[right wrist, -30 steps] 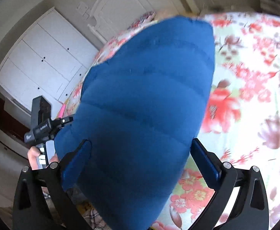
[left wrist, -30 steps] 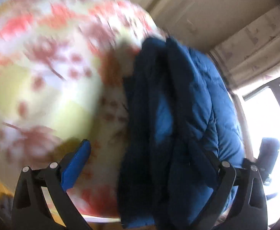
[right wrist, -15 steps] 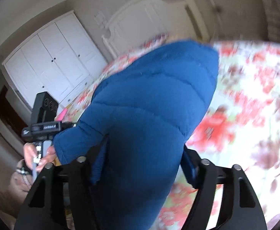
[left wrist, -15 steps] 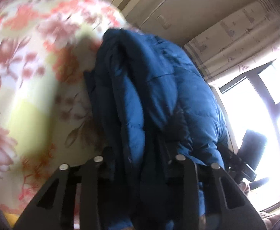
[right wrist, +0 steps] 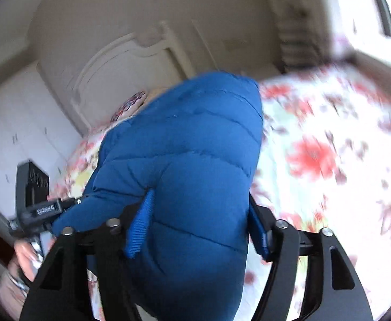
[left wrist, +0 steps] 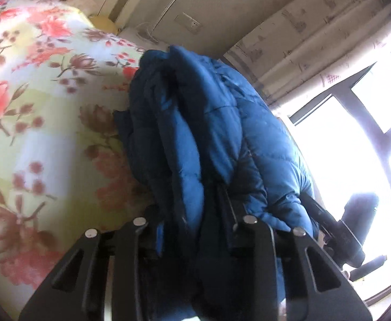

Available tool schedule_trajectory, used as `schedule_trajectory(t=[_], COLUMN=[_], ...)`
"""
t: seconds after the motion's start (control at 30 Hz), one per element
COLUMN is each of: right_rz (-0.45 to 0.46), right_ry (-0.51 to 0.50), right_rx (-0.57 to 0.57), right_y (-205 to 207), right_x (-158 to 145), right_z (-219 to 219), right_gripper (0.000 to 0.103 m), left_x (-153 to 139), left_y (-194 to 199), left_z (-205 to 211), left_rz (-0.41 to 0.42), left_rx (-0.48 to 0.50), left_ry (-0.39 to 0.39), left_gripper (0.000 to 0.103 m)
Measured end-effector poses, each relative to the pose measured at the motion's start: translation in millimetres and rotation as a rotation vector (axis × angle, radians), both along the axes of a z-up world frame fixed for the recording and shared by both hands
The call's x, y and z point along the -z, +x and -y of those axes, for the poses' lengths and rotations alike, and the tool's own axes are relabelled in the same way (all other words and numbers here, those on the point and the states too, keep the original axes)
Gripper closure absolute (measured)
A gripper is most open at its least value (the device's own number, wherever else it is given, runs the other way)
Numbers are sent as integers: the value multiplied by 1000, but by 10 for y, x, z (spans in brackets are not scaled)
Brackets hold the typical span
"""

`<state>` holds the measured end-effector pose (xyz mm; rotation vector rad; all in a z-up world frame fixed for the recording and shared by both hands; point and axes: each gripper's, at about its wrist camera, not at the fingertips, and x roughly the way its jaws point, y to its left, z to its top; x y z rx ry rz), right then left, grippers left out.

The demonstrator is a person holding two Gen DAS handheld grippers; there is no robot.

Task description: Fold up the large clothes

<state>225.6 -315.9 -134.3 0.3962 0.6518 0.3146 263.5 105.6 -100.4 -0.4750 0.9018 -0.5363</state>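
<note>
The left gripper (left wrist: 192, 230) is closed on a bunched edge of the blue puffer jacket (left wrist: 195, 123); its black fingers sit close together with thick folds of fabric squeezed between them, so the pads themselves are mostly buried. The right gripper (right wrist: 198, 222) is also clamped on the jacket (right wrist: 184, 165), its ribbed blue pads (right wrist: 139, 224) pressing into the padding from both sides, with the left pad dimpling the quilted surface.

The jacket is a deep blue, quilted in broad horizontal channels, with a darker navy lining showing in the folds seen from the left wrist. From that view it is gathered into several thick vertical pleats that run away from the fingers, rising up past the gripper and draping toward the far end. From the right wrist it appears as one smooth, rounded panel, stretching forward from the fingers to a blunt end; this view is blurred, so finer detail is probably lost.

The garment lies over a floral bedspread (left wrist: 40, 123) with red and brown blossoms on a pale yellow and white ground. Beyond it stand a white headboard (right wrist: 126, 64) and a white wardrobe (right wrist: 11, 133). A bright window (left wrist: 356, 144) with pale curtains (left wrist: 315, 32) lies to the right in the left view.
</note>
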Motion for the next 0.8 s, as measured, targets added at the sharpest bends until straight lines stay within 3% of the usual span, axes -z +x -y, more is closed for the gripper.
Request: schedule_trajectory(t=[0.07,0.2,0.23,0.27,0.3,0.37,0.47,0.57,0.63,0.73,0.8], right_rz=[11,51,72,98,121,173,260,337,358,391,390], right_ry=[-17,-117,-135,-157,-179,-225,-305,-375,-431,-499,-500], right_rx=[18,55,58,60,64,77,114,160,180,202,203], right_y=[-90,-377,-472,-587,-661,-891,-1282,-1666,-1829,-1982,-2033], right_x=[14,-198,-262,-327,-378,-491,-635,-680,-640,-550,-536], right_z=[30,-41,-51,-52,-113,-167,-299,-468,-598,-777,-851], right_gripper=[16,14,14,14,14,13,5,5,5,5,5], left_x=[26,-21,-86,-220,-362,-643,-1003,-1153,-1160,-1090,-1031], left_y=[-43,-289,-339,-540,-697,-1038,-1486,-1788,-1901,-2052,-2137], left_z=[-16,-233,-246,-297,-317,-245,23,275,364,442,472], left_rz=[-11,15,38,109,185,349,549,631,620,589,584], left_rx=[-16,-104,-137,-210,-263,-305,-322,-322,-335,-310,-314], left_ry=[0,16,40,102,154,265,472,583,596,526,529], left_gripper=[64,46,34,22,19,2,2,2,2,2,2])
